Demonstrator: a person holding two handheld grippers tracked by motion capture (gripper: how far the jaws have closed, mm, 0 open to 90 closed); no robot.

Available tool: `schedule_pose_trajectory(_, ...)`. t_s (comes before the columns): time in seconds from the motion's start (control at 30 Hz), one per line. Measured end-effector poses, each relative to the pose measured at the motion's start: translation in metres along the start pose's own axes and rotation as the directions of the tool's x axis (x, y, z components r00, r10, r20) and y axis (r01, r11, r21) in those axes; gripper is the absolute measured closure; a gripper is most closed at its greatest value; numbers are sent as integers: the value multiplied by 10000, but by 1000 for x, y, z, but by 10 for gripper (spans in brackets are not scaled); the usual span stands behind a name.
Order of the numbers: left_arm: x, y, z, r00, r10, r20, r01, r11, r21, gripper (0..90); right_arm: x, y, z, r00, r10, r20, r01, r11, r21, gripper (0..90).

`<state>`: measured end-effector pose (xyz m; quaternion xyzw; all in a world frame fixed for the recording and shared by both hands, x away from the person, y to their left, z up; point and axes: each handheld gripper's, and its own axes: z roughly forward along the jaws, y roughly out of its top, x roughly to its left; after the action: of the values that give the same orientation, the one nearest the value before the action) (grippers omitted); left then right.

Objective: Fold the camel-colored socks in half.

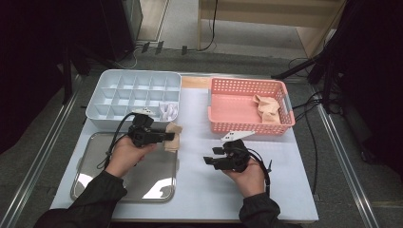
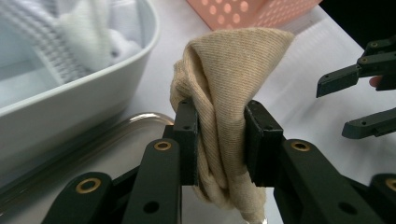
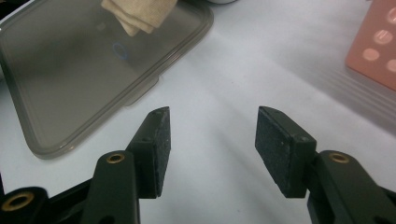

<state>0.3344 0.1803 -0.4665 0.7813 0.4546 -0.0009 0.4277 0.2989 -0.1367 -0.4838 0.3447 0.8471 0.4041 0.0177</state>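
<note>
We see left gripper [image 2: 219, 135] clamping beige sock [image 2: 224, 93] — above metal tray [image 1: 95, 185] | right gripper [image 3: 210, 149] jaws wide, holding nothing

Left hand-held gripper [image 1: 167, 136] clamped; right one [image 1: 211, 156] (seemingly level) agape.

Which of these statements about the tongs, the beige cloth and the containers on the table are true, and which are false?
1. The left tongs are shut on a beige cloth. True.
2. The right tongs also hold a cloth. False: they are open, with nothing between them.
3. Another beige cloth lies in the pink basket. True.
4. The divided white organiser holds nothing. False: a white cloth sits in a near right compartment.
5. A metal tray lies in front of the organiser. True.
</note>
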Motion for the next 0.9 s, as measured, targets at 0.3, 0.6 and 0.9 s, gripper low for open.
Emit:
schedule_pose_trajectory(0.3, 11, -4, -22, 9985, -259, -479, 247, 9994, -241, 709, -8, 5, 0, 9999, 44, -99, -45, 10000, -68, 470)
schedule_pose_trajectory(0.6, 21, 0, -41, 9964, -503, -685, 469, 9976, -511, 708, -11, 9, 6, 9998, 16, -192, -15, 10000, 84, 470)
schedule_pose_trajectory(0.9, 31, 12, -49, 9947, -698, -749, 647, 9955, -696, 709, -13, 10, 8, 9997, 132, -188, -129, 9998, 127, 480)
